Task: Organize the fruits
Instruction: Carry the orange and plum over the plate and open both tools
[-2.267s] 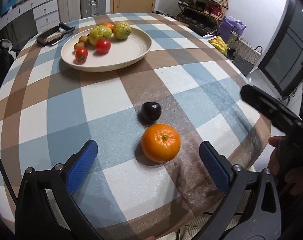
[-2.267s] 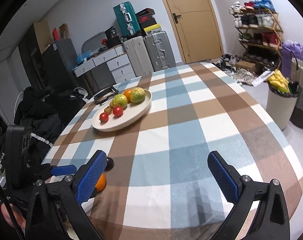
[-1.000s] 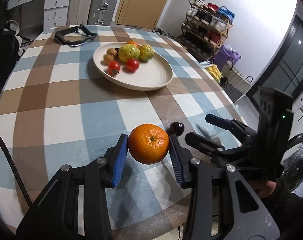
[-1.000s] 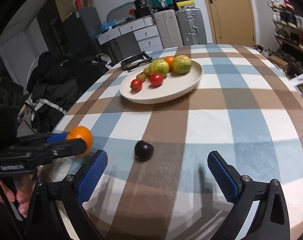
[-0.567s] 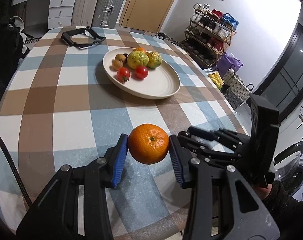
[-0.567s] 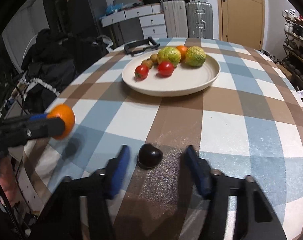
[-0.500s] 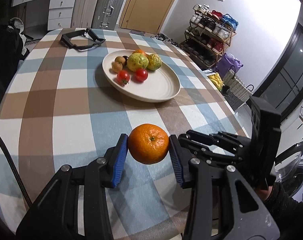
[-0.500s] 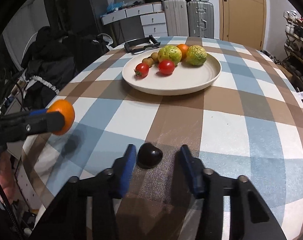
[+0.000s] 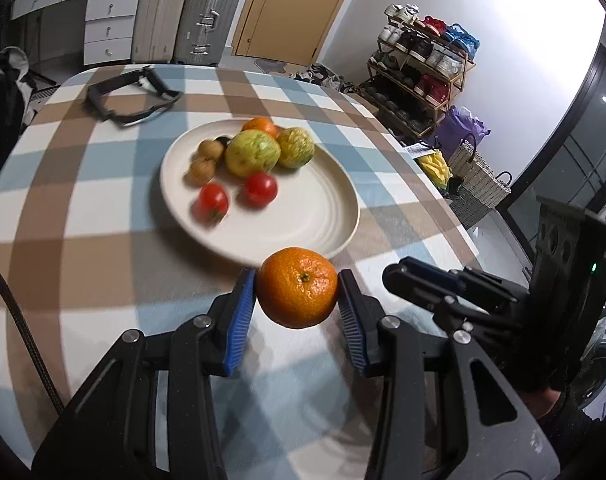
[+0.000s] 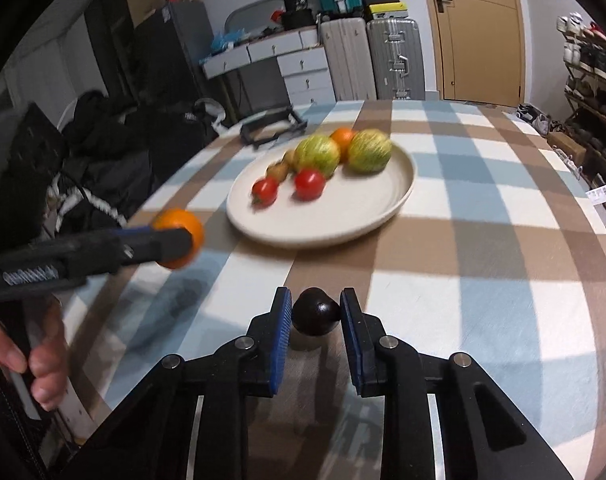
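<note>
L gripper (image 9: 297, 300) was clamped on the orange (image 9: 297, 293), both blue pads pressed to its sides, fruit held off the table (image 9: 83, 264) just short of the plate's near rim. From the R wrist view the same gripper (image 10: 175, 240) reached in from the left w/ the orange (image 10: 180, 236) at its tip, above the checked cloth, its shadow on the cloth below; a bare hand (image 10: 31, 364) gripped its handle at the lower left.

R gripper (image 10: 315, 312) was closed on the dark plum (image 10: 316, 311), pads touching it on both sides. The plum sat low over a brown stripe of the cloth; whether it was touching the cloth, can't tell. In the L wrist view the R gripper (image 9: 415, 278) showed side-on to the right of the orange, fingers together; plum not visible there.

The plate (image 9: 303, 216), cream, stood mid-table, beyond both grippers. On it, bunched toward the far-left part: 2 red tomatoes (image 9: 259, 189), 2 green-yellow fruits (image 9: 253, 153), 1 small orange fruit (image 9: 260, 125) behind them, 2 small brown fruits (image 9: 202, 168) at the left. Near-right part of the plate was bare.

A black strap-like object (image 9: 131, 96) lay on the table's far-left area, well apart from the plate. Suitcases (image 9: 191, 12) & white drawers (image 9: 107, 28) stood beyond the table, a shoe rack (image 9: 423, 76) to the right.
</note>
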Motion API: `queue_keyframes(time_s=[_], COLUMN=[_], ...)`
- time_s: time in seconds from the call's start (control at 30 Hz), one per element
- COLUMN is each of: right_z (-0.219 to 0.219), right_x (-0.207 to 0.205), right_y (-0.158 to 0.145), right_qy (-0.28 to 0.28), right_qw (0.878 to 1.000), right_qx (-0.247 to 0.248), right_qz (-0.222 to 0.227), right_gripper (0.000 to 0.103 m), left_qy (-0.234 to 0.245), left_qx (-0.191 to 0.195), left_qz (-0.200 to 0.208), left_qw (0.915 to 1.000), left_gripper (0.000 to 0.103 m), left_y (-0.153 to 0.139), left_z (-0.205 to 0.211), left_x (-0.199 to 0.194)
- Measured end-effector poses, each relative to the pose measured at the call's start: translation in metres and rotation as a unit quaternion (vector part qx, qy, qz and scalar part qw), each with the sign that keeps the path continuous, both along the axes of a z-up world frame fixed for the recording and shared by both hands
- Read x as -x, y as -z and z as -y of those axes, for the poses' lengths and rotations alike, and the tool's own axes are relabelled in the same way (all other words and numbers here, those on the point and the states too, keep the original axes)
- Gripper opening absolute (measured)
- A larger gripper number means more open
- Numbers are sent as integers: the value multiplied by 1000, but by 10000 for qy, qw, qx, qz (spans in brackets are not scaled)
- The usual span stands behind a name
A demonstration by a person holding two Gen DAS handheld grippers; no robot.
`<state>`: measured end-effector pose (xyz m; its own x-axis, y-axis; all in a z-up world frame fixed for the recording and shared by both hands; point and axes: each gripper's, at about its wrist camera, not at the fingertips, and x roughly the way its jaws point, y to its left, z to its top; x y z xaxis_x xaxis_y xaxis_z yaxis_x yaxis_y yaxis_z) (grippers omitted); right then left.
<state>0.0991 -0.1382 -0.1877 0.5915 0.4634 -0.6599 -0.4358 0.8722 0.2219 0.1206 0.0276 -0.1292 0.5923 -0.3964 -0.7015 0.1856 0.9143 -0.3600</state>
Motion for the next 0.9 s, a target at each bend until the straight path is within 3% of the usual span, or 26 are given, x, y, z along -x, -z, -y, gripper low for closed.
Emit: queue_keyframes(time_s=[0.43, 0.9], right_z=[25, 15], right_x=[-99, -168], right_y=[-38, -13], right_qy=[79, -16], right_qw=[9985, 9961], right_qx=[-547, -757], right_qz=[-21, -461], right_gripper=[26, 26], left_qy=[13, 156], left_qx=[-107, -369], left_qz=[-94, -219], left_qw=[9999, 9990], left_gripper=[38, 38], left_y=[9, 31], left_z=[45, 57], left_x=[-104, -138])
